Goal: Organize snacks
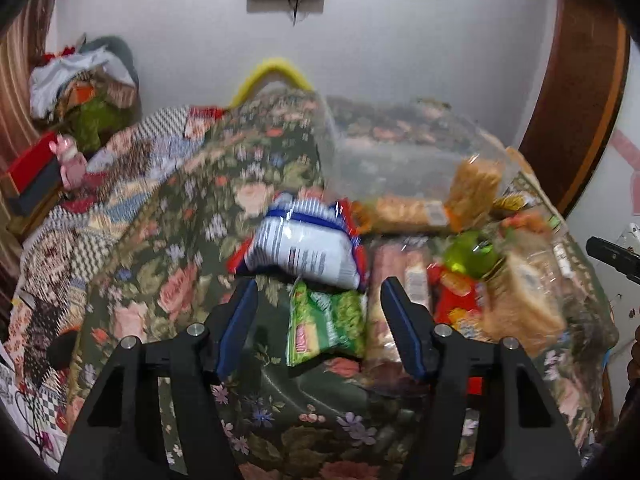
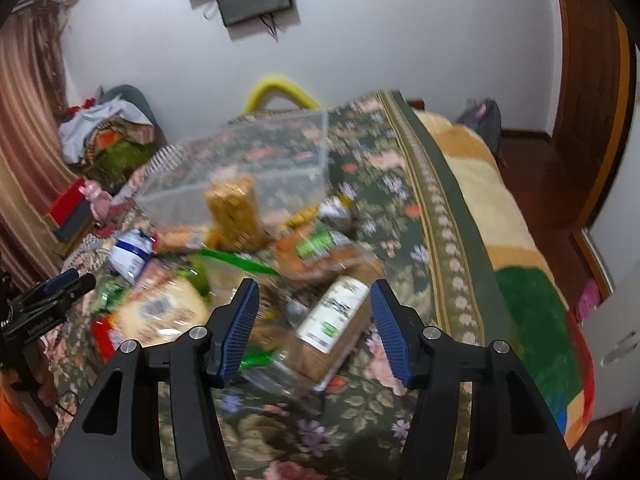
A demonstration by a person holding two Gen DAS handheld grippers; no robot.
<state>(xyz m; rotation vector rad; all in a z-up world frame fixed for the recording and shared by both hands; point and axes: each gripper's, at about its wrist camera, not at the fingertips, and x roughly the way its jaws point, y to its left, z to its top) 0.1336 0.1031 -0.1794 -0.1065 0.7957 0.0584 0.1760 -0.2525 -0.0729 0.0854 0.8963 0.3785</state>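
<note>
1. Both views are motion-blurred; a bed under a floral cover [image 1: 188, 280] is seen, with snacks piled on it.
2. Left gripper [image 1: 320, 300]: jaws are held apart, nothing pinched. A green packet [image 1: 326, 322] is framed between the pads but is not touched by them.
3. A white-and-blue bag [image 1: 304, 246] is seen just beyond the green packet, overlapping its far edge.
4. Right of these, a red packet [image 1: 456, 300], a green bottle [image 1: 470, 256] and a wrapped biscuit pack [image 1: 524, 292] are crowded together.
5. A clear bin [image 1: 392, 148] is set behind the pile; a tan cracker pack [image 1: 476, 190] is leaned at its near wall.
6. Right gripper [image 2: 314, 310]: jaws are held apart, nothing gripped. A brown loaf pack [image 2: 332, 328] with a white label is seen between the pads, tilted, not pressed.
7. In the right view the bin [image 2: 256, 160] is placed far behind, and an orange-green pack [image 2: 316, 250] lies between it and the loaf pack.
8. The left gripper [image 2: 66, 284] is visible at the left edge of the right view, over the pile.
</note>
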